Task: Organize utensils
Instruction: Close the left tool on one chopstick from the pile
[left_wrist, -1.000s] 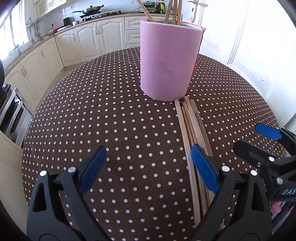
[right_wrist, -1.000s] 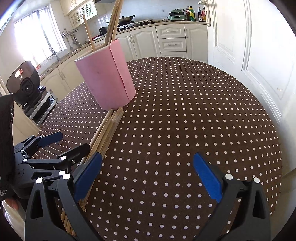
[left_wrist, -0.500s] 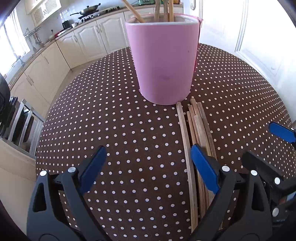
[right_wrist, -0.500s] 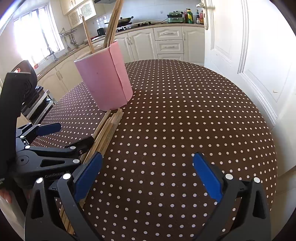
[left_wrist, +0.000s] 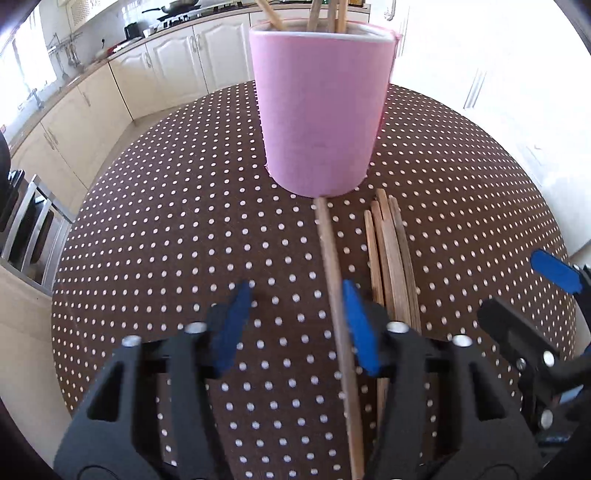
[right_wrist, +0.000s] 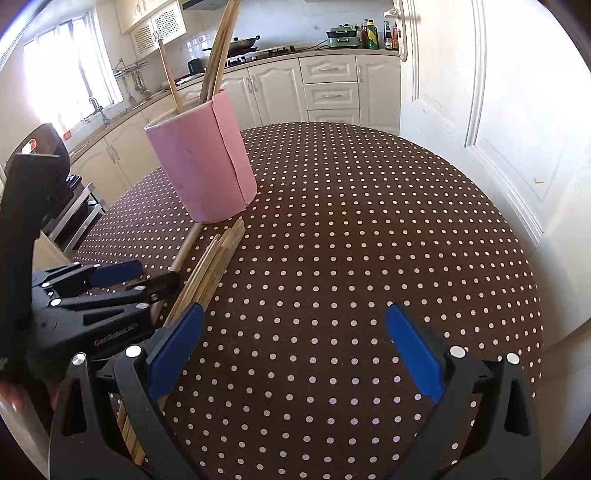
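The bench (right_wrist: 369, 221), round and covered in a brown dotted cloth, has wide bare room on its right half, out to the curved edge near the white door (right_wrist: 498, 129). Its left edge drops off toward the cabinets (left_wrist: 110, 92).

A pink cup (left_wrist: 321, 110) stands upright near the middle of the bench, with several sticks (right_wrist: 218, 55) leaning out of its top. Just in front of its base a bundle (left_wrist: 391, 258) of wooden sticks lies flat, long axis running from the cup back toward the grippers, the far ends nearly touching the cup.

One stick (left_wrist: 332, 277) lies apart from the bundle, just to its left, pointing the same way with its far tip at the cup's base. It passes between the jaws of the left gripper (left_wrist: 295, 321), close against the right pad; the jaws are closing, and a clear gap remains on the other side, so the stick is not yet pinched.

The right gripper (right_wrist: 295, 354) hovers over bare cloth to the right of the bundle, jaws wide apart and holding nothing.
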